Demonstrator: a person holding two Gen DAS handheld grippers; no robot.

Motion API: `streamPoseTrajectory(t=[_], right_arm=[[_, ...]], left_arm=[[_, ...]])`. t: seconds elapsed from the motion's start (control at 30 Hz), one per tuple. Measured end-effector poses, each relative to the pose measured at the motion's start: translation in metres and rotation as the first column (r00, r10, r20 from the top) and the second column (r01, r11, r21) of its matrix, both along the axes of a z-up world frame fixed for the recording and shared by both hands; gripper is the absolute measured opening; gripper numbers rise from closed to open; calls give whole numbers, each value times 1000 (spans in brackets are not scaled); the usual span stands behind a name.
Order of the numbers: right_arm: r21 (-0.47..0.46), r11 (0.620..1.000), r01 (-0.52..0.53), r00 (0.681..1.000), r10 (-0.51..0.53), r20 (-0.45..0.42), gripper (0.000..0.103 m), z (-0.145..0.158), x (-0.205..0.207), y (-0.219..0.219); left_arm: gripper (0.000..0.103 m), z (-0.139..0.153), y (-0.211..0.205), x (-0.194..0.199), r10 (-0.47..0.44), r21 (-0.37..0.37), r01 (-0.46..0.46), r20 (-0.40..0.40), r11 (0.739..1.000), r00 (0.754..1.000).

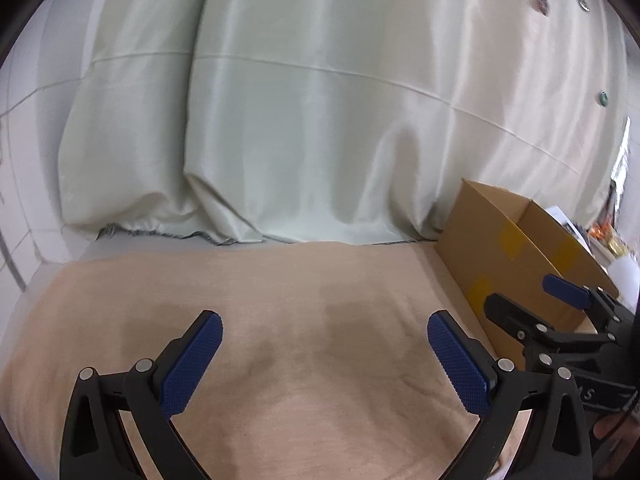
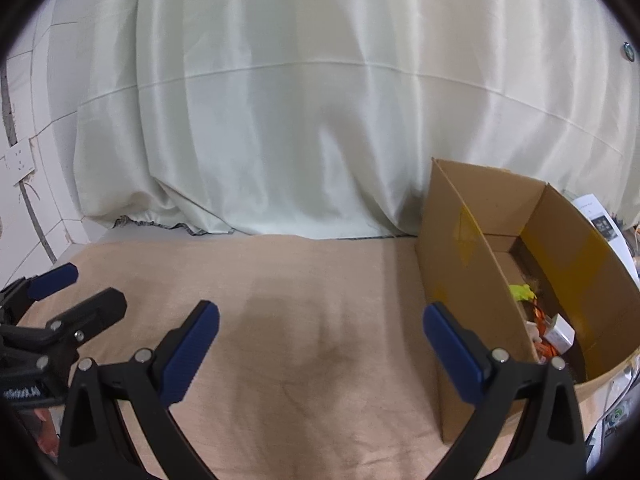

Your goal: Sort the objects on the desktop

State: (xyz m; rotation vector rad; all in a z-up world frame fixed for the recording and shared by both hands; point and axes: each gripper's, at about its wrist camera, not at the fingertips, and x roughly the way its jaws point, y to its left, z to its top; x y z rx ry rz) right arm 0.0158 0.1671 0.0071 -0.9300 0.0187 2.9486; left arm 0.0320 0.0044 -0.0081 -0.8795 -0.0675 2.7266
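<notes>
Desktop objects (image 2: 554,330) sit inside the cardboard box (image 2: 472,280) at the right side of the table; through the open top the right wrist view shows a yellow-green item (image 2: 522,292), something orange (image 2: 540,314) and a small white box (image 2: 560,330), heaped together on the box floor (finer identities cannot be told); yellowish tape patches mark the box walls. Box stands on the beige cloth (image 2: 300,320) covering the table, its far end close to the pale green curtain (image 2: 300,100) that hangs behind and bunches onto the table's back edge.

Left gripper (image 1: 324,332): jaws spread wide, blue pads (image 1: 192,364) well apart, nothing between them; it hovers over bare cloth, left of the box. Right gripper (image 2: 320,324): likewise released, blue pads (image 2: 452,352) well apart and empty; its right finger lies just beside the near wall of the box in the view, contact cannot be told. Each gripper appears at the edge of the other's view, side by side, near but apart.

White tiled wall with a socket (image 2: 18,164) at far left; papers (image 2: 600,220) beyond the box on the right; cloth surface between the grippers shows only soft shadows and creases.
</notes>
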Motion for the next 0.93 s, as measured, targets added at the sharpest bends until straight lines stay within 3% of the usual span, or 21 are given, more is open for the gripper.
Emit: streamPoseTrajectory(t=[0.1,0.5,0.93], right_arm=[[-2,1000,14,1000,-14,7,103,-2,2,6],[-5,999,52,999,-52,15,103,-1,10,22],[-6,999,34,999,-34,9,103,2,13,24]], left_arm=[[103,2,9,2,-14,-29,14,-14,999,1000],[103,-1,14,4,-13,24,13,0,1000,1000],[103,1,13,6,4,28,-4,1,1000,1000]])
